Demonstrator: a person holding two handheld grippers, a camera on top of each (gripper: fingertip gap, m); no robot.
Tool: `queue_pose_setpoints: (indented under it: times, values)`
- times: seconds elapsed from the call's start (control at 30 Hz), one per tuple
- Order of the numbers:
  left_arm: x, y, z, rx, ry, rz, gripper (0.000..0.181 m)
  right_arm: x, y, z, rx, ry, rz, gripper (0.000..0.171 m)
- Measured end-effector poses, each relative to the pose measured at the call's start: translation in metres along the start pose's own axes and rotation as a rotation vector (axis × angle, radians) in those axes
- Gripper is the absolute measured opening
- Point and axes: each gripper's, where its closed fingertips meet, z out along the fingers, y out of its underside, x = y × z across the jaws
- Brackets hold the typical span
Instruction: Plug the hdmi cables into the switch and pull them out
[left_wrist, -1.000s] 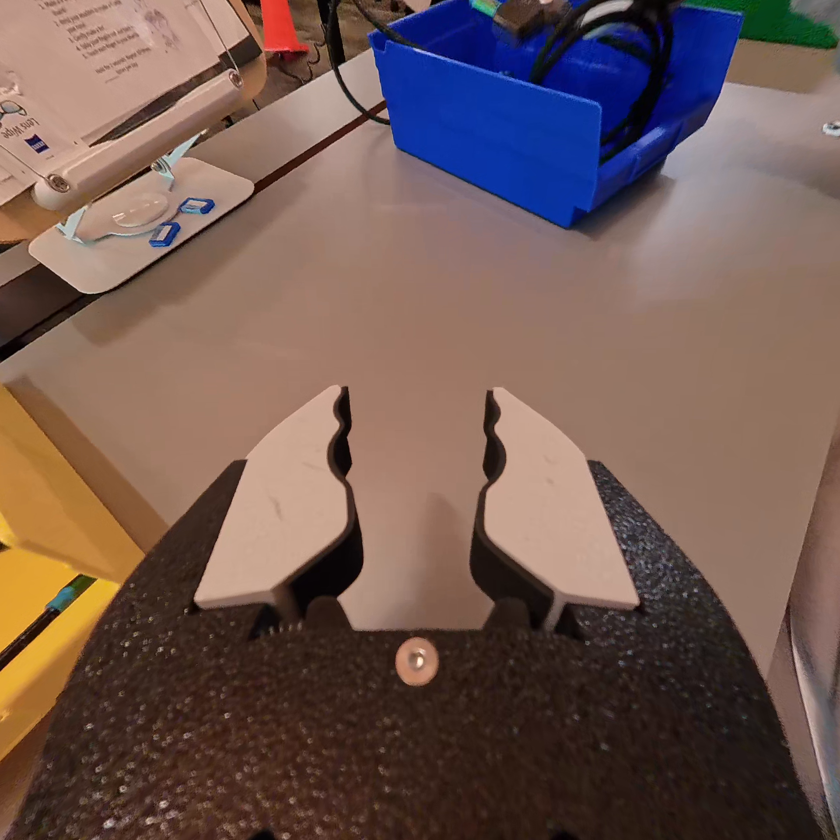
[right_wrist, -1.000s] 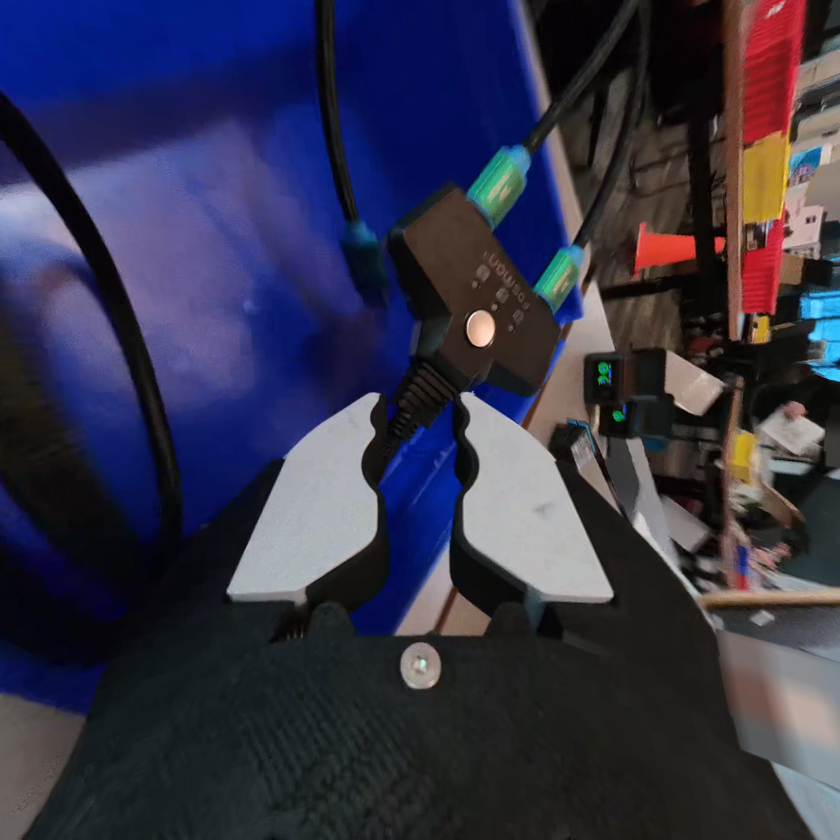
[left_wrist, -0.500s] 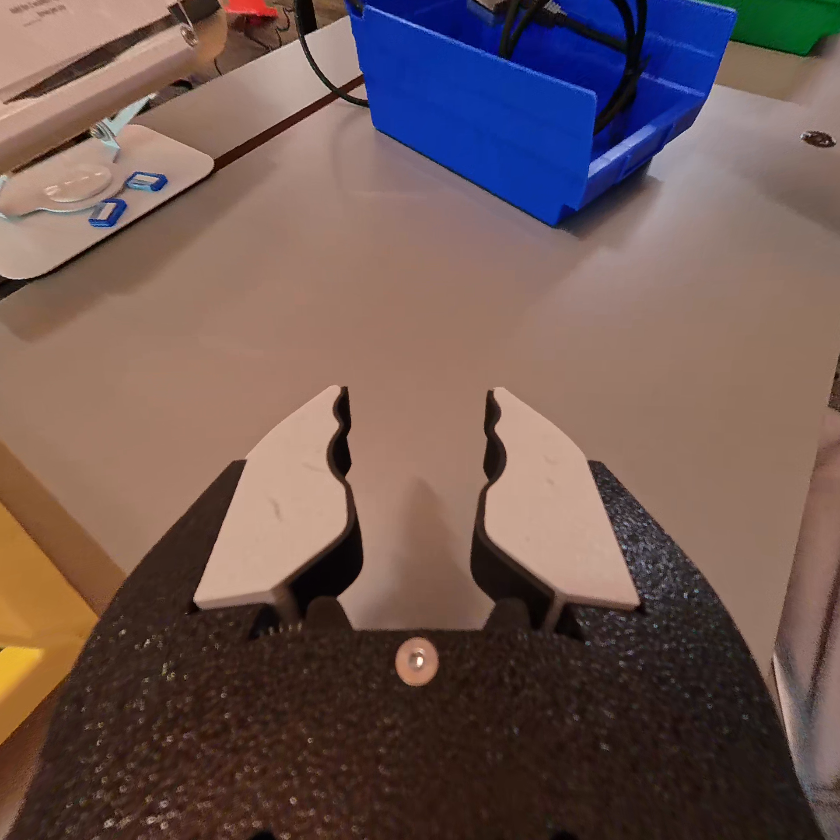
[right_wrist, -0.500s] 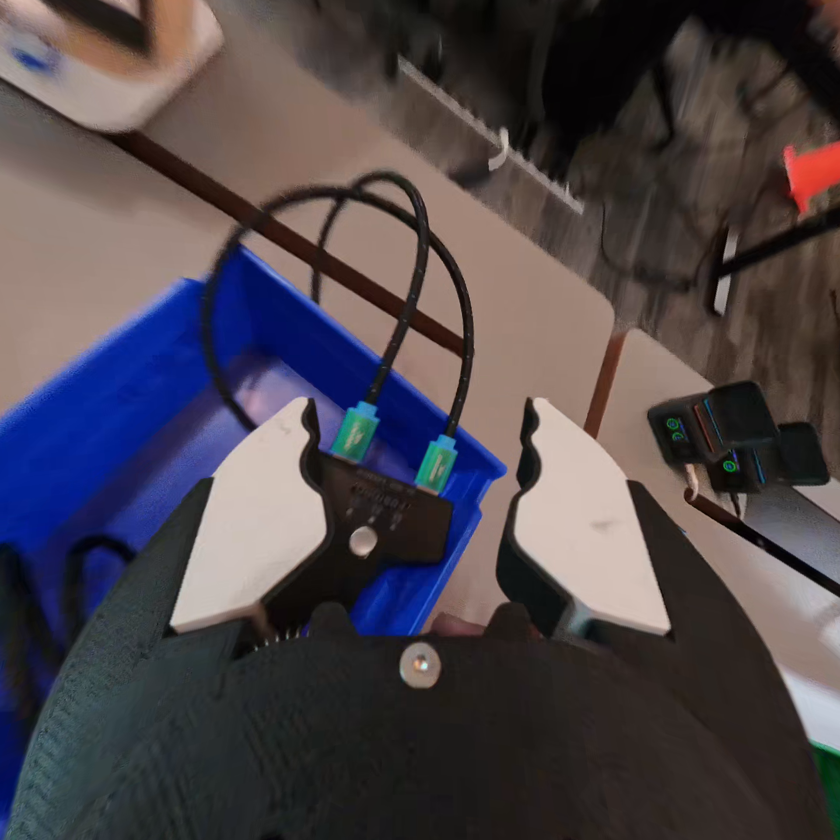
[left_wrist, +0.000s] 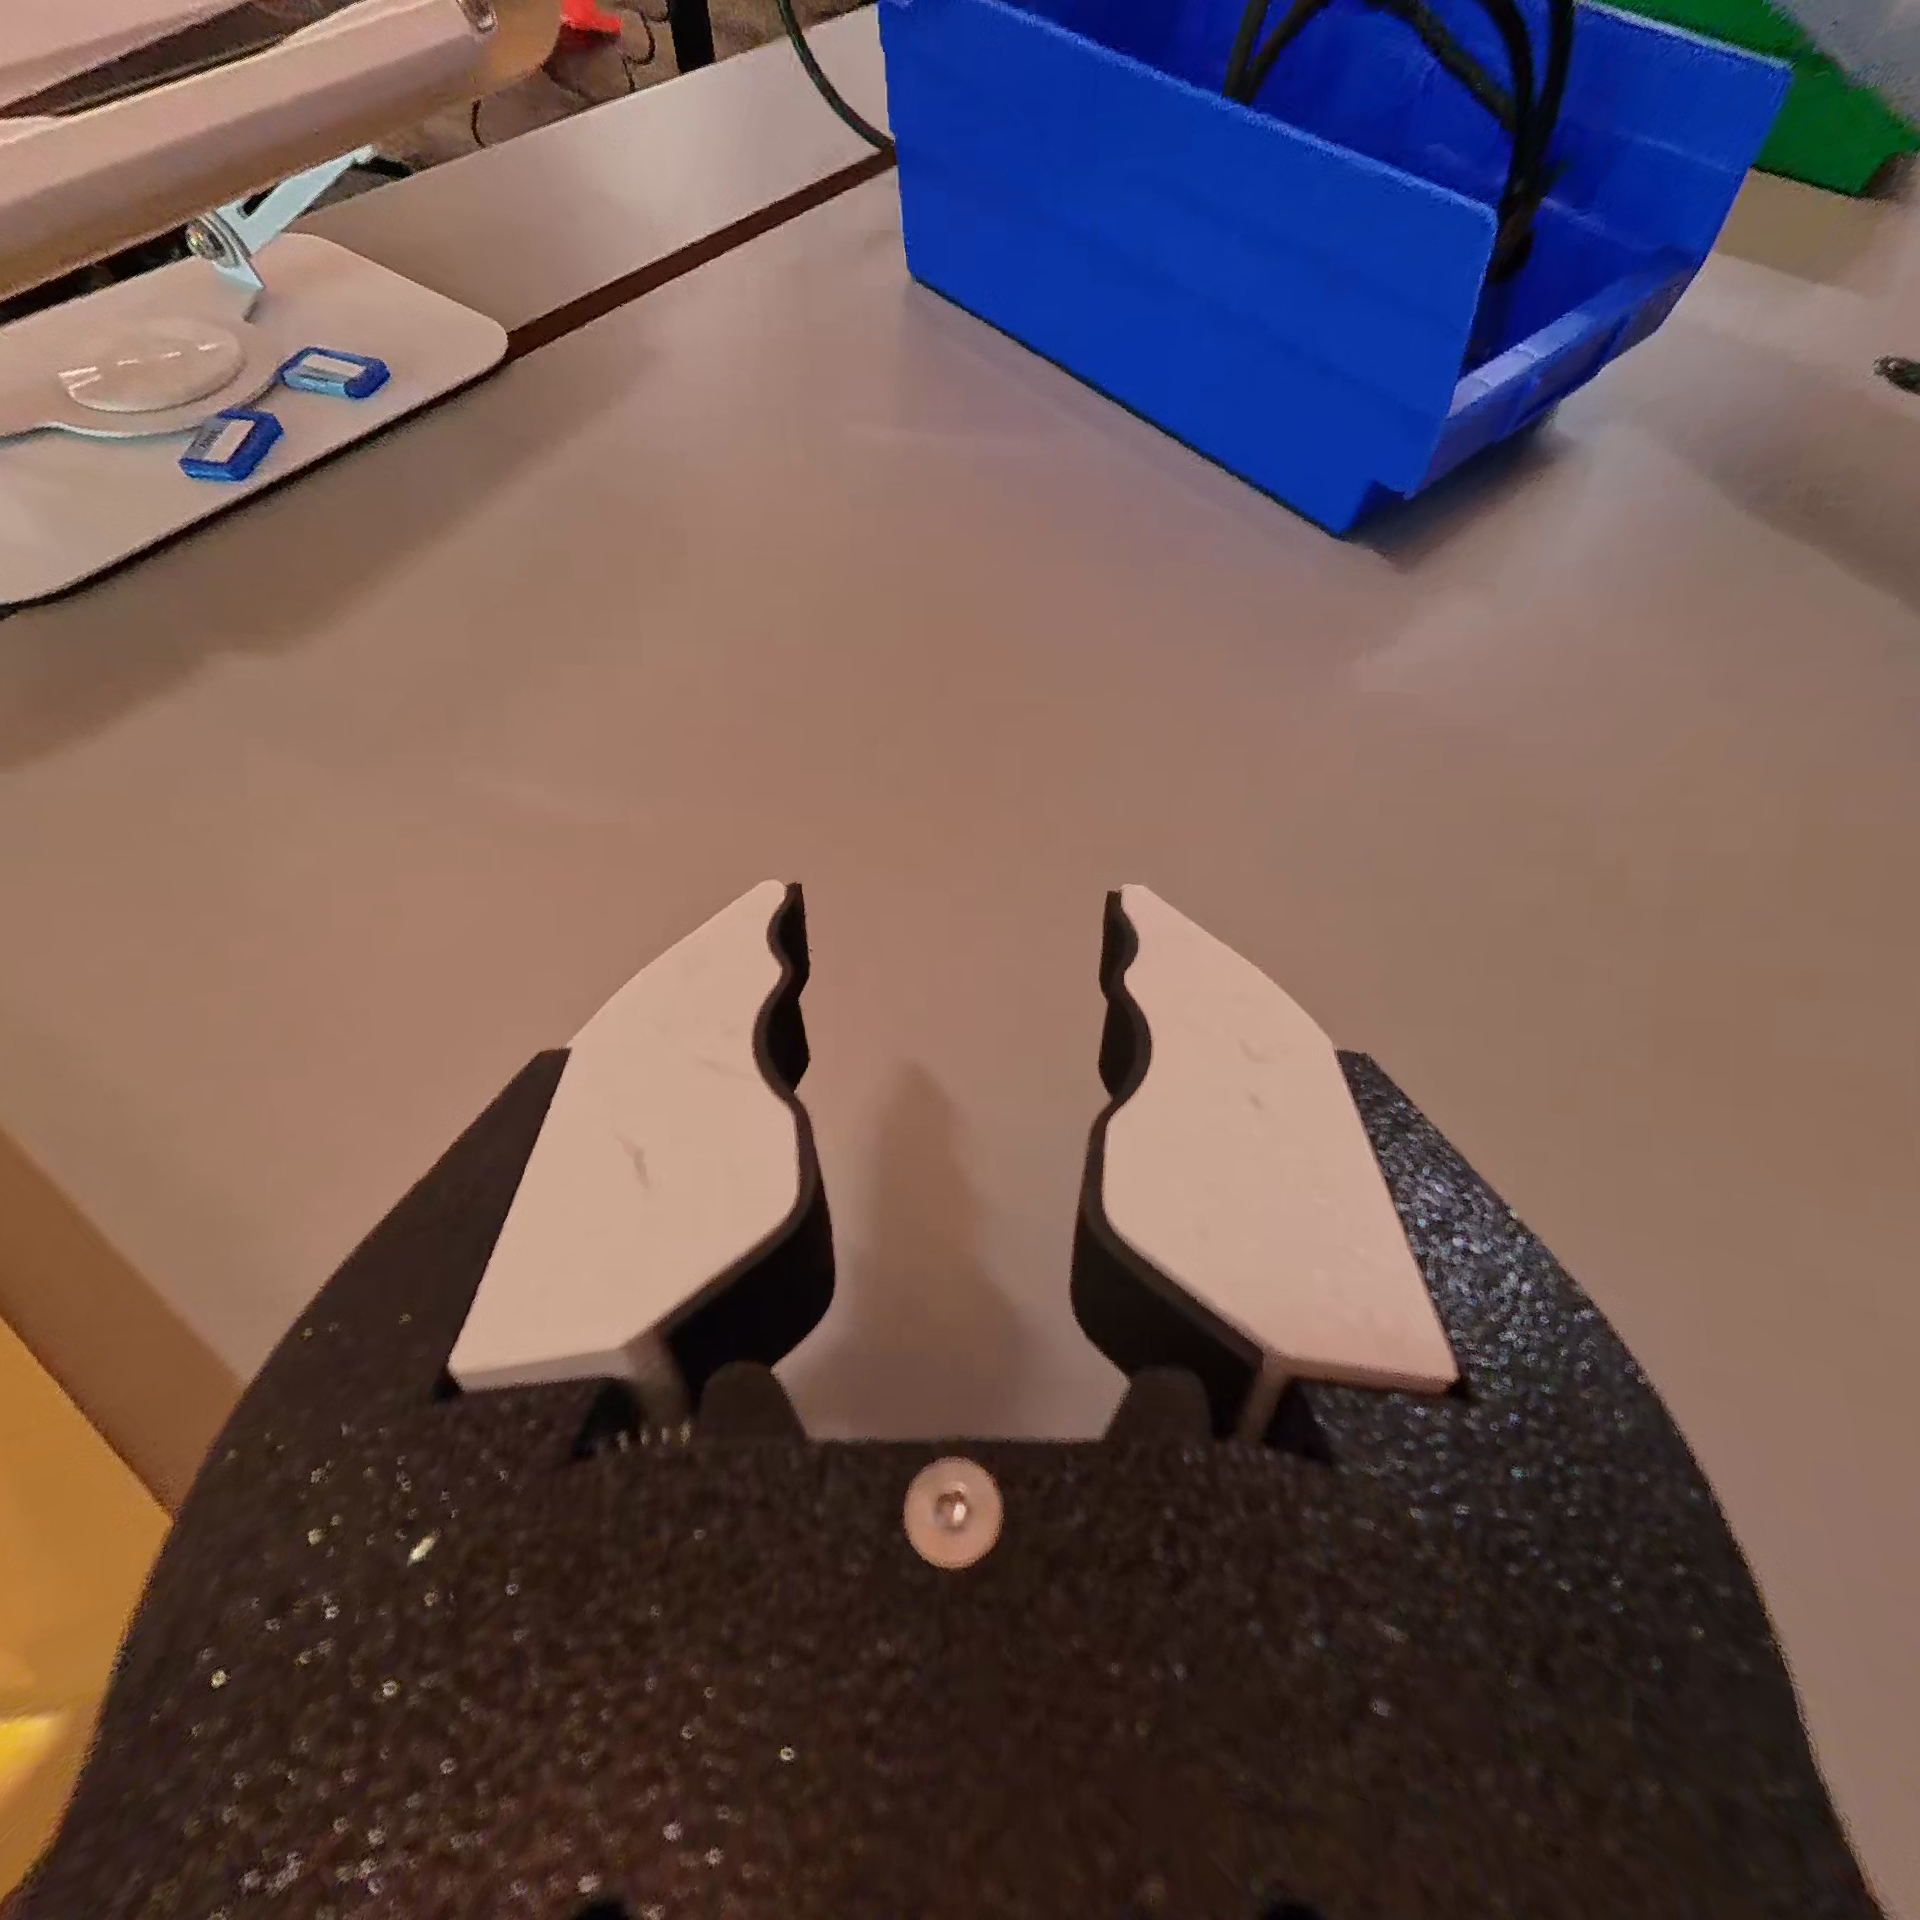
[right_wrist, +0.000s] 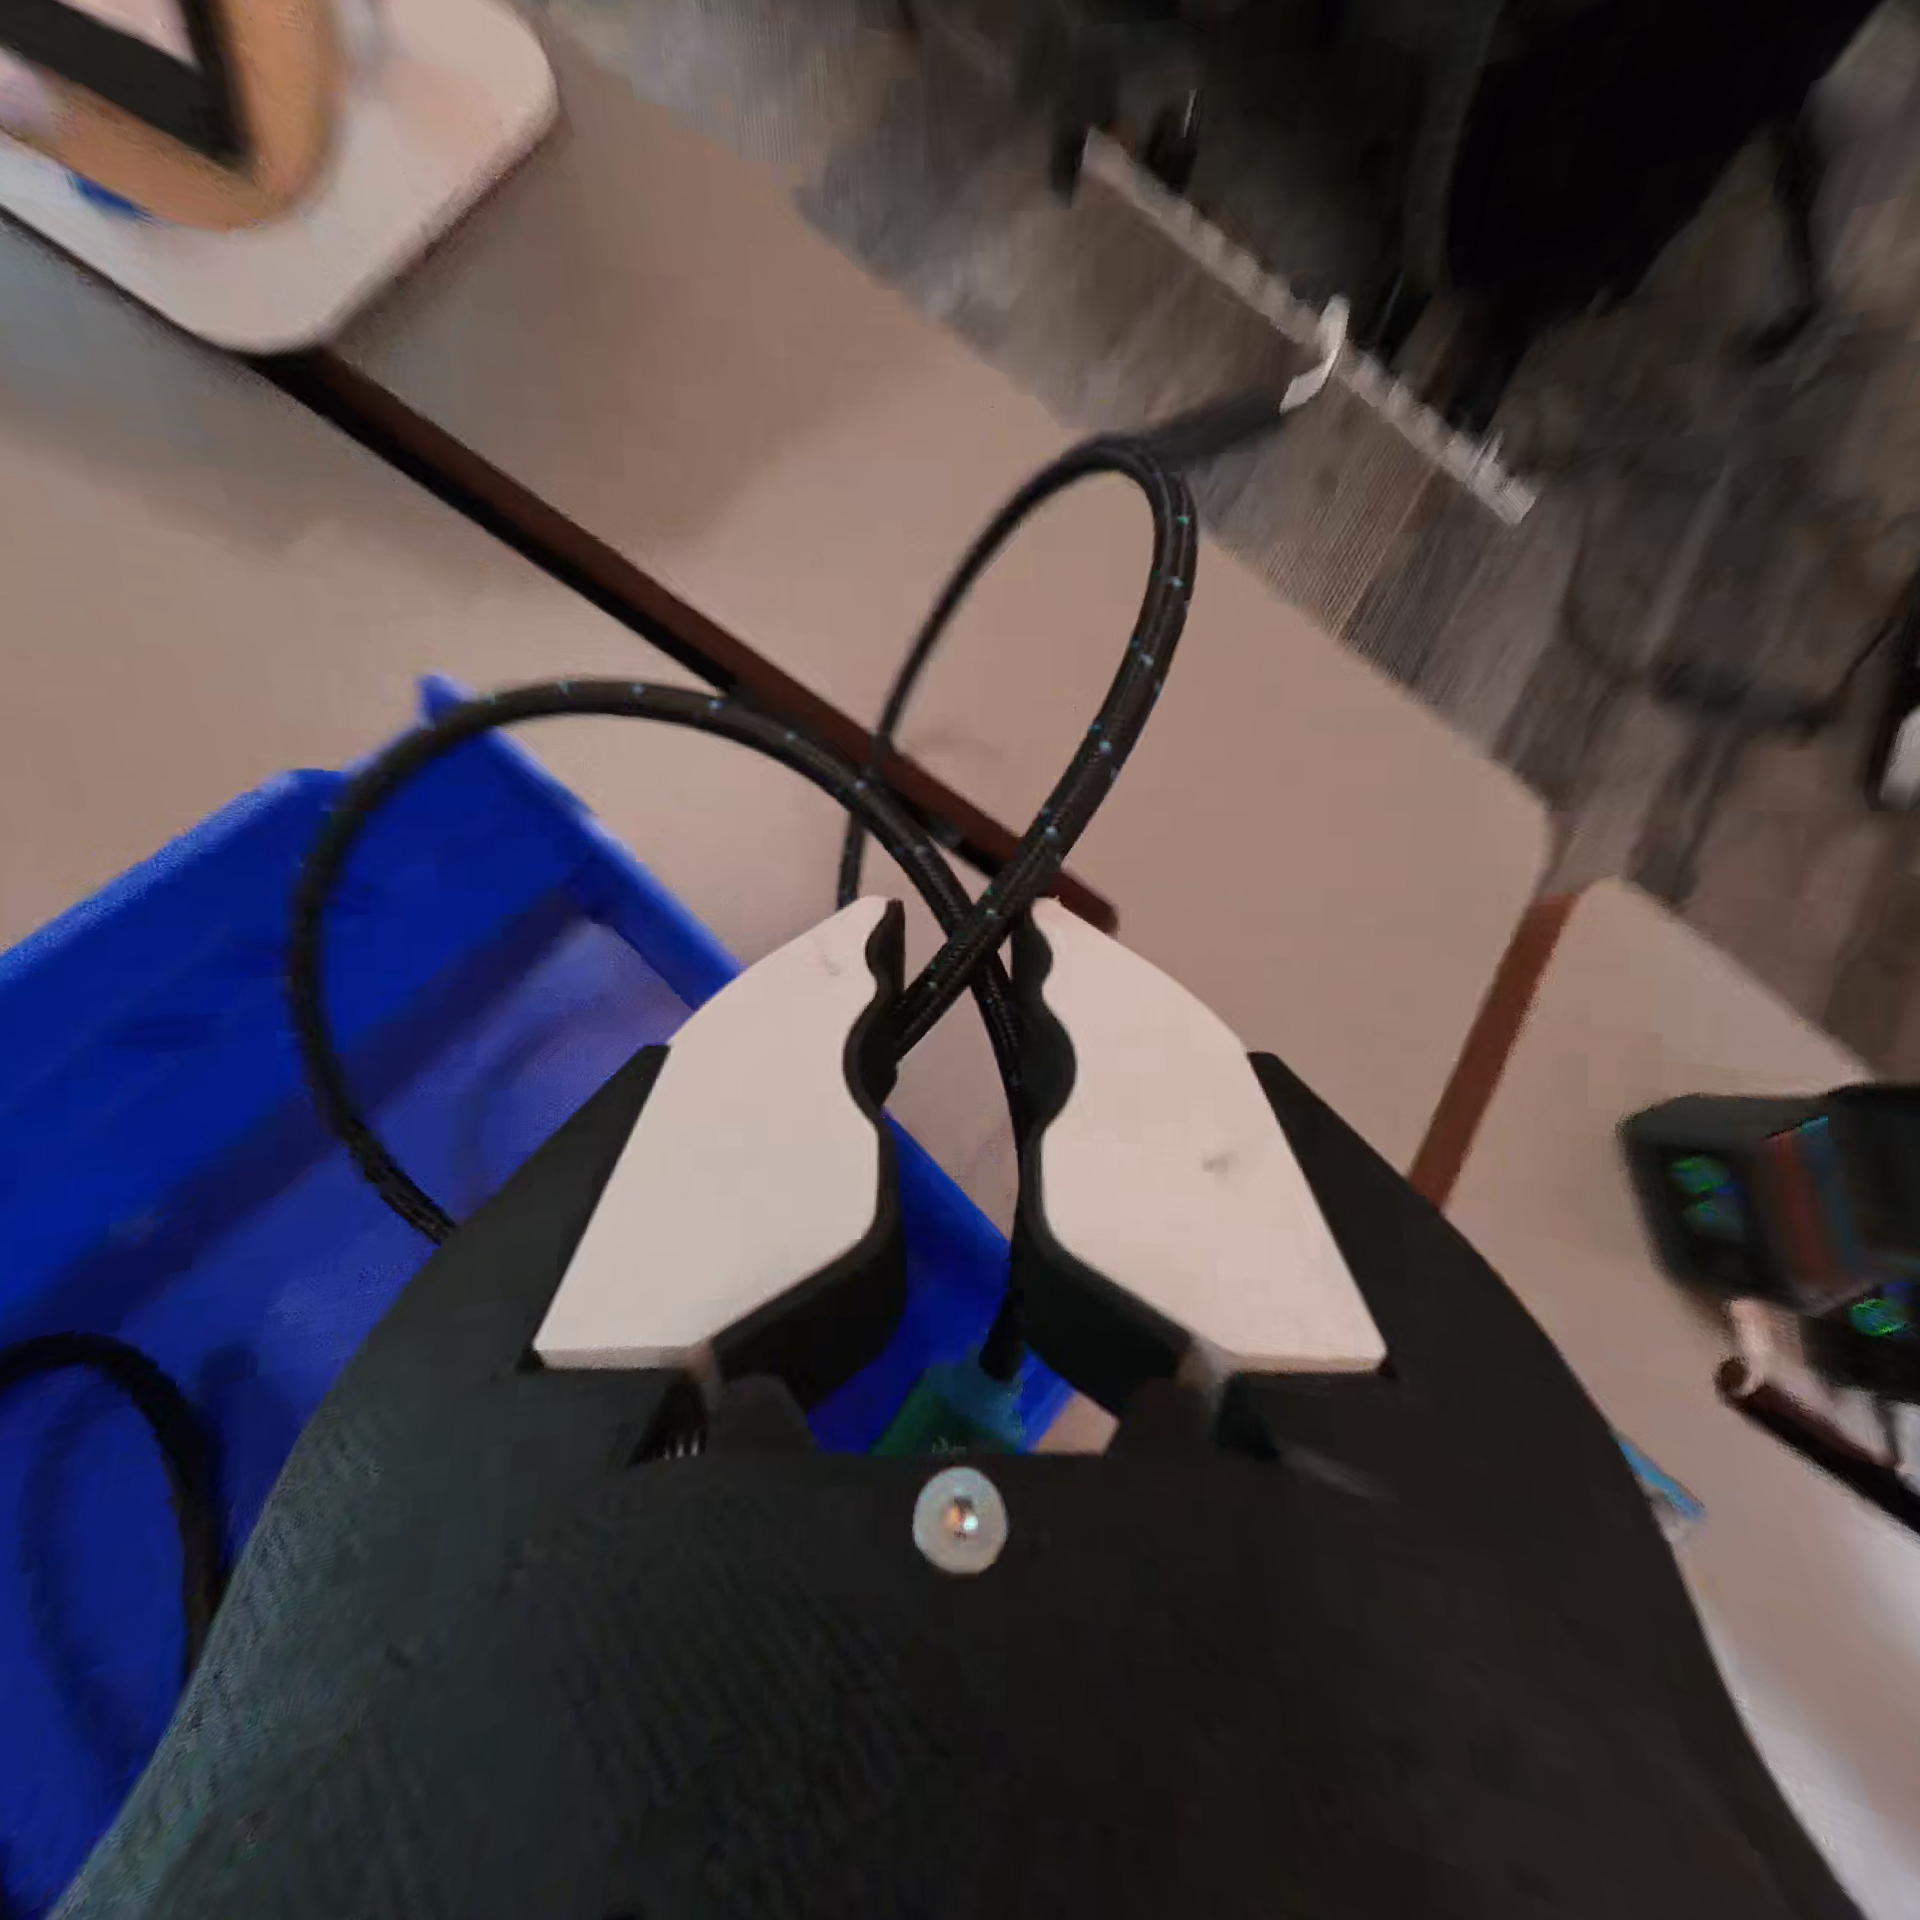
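Observation:
My left gripper (left_wrist: 951, 904) is open and empty, low over the grey table (left_wrist: 935, 675), well short of the blue bin (left_wrist: 1195, 281). Black HDMI cables (left_wrist: 1527, 135) stick up out of that bin. In the right wrist view, my right gripper (right_wrist: 961, 920) hovers over the bin's far corner (right_wrist: 582, 831). Its jaws stand narrow, with two black braided HDMI cables (right_wrist: 1143, 665) crossing in the gap. A teal connector (right_wrist: 966, 1403) shows at the base of the fingers. The switch is hidden under the gripper.
A white stand base (left_wrist: 343, 312) with two small blue tags (left_wrist: 332, 371) lies far left on the table. A green bin (left_wrist: 1829, 125) sits behind the blue one. Black devices with green lights (right_wrist: 1787, 1195) stand at the right. A dark seam (right_wrist: 623, 582) splits the tabletops.
My right gripper let go of the switch's cable, opened wide, then narrowed around the two looping cables as it moved over the switch. My left gripper stayed open and shifted slightly.

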Motion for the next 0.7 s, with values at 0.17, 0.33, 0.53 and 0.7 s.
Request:
queue_pose_setpoints:
  times: [0.17, 0.33, 0.53, 0.7]
  values:
    - [-0.004, -0.004, 0.003, 0.082, 0.015, 0.001, 0.049, -0.042, -0.038, -0.124, 0.648, -0.071, -0.159, 0.016]
    - [-0.001, -0.008, 0.012, 0.114, 0.066, -0.059, 0.049, -0.061, -0.006, -0.183, 0.744, -0.076, -0.171, 0.017]
    - [0.01, -0.008, 0.018, 0.091, 0.089, -0.03, 0.049, -0.051, 0.022, -0.111, 0.281, 0.057, -0.291, 0.019]
    - [0.016, -0.008, 0.014, 0.058, 0.077, -0.011, 0.049, -0.042, 0.035, -0.044, 0.001, 0.202, -0.498, 0.025]
